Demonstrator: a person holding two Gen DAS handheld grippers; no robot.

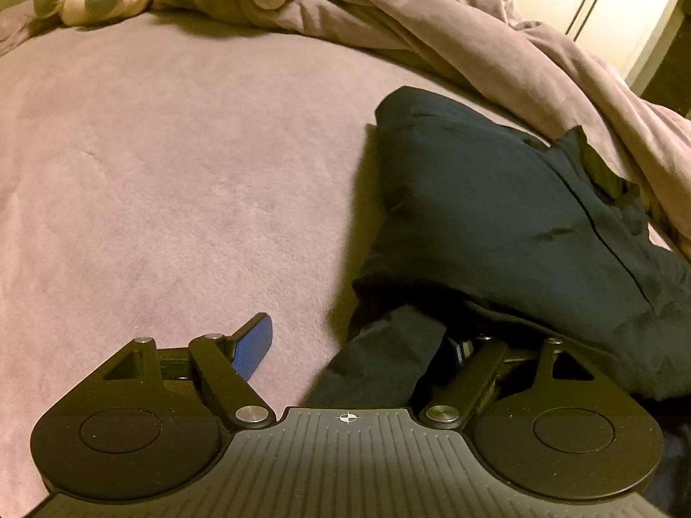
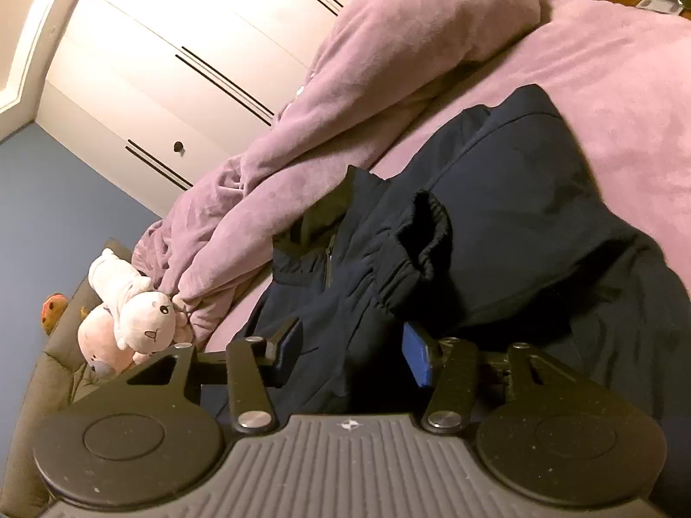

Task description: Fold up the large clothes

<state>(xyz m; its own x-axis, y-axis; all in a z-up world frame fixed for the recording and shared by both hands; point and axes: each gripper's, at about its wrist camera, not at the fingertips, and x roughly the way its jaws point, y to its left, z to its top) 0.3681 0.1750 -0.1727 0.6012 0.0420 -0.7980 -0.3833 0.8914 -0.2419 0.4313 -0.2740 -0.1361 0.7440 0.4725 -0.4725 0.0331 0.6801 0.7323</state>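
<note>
**Both grippers at jacket edge, neither pinching**

Left gripper (image 1: 358,345) is spread wide: blue left pad (image 1: 255,347) sits clear over the bedspread (image 1: 172,172), right pad is buried under dark fabric. Right gripper (image 2: 352,356) jaws part-open with navy jacket (image 2: 496,224) cloth between them, pads not pressing. Jacket lies folded on the purple bed, cuff (image 2: 427,233) on top, beside the bunched duvet (image 2: 345,108). Plush toys (image 2: 134,302) near headboard end.

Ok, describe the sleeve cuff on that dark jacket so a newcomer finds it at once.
Start at the purple bed sheet, where a navy jacket lies beside the bunched purple duvet. On its front, near the zip, the cuff stands up as an open black ring with gathered elastic, unlike the smooth fabric around it.
</note>
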